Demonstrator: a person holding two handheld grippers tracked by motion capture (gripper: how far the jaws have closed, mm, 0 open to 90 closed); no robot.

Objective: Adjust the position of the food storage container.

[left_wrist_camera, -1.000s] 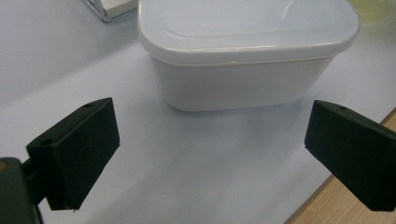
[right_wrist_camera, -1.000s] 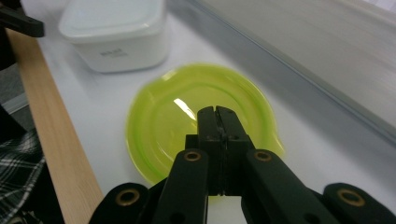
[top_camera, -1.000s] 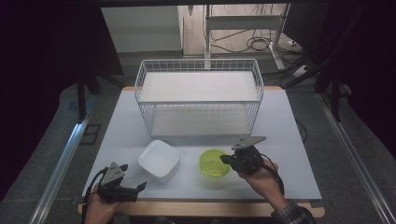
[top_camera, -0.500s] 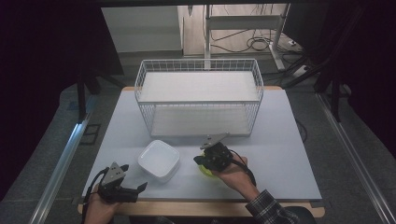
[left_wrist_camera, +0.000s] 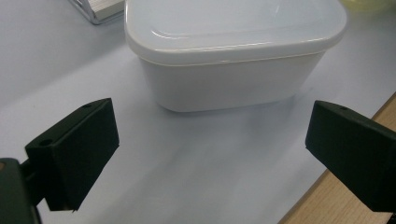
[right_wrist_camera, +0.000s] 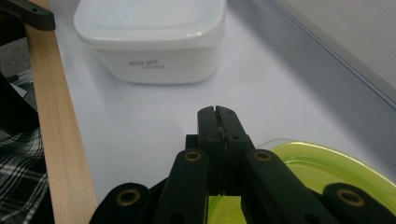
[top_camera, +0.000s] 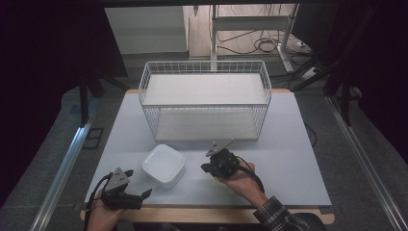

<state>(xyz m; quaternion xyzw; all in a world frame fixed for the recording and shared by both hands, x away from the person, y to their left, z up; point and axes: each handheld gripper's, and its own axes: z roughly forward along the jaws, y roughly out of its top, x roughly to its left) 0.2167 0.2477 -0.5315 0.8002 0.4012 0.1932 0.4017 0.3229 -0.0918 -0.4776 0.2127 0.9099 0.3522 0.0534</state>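
My right claw (top_camera: 211,168) sits shut with nothing between its jaws over the yellow-green bowl (right_wrist_camera: 327,172), lower centre of the high view; my left claw (top_camera: 137,195) gapes empty facing the white container (top_camera: 164,165), lower left

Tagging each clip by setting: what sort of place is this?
Probably a lab or workshop recording bench: a covered table holding a wire basket and white container, with loose cables on the floor behind.
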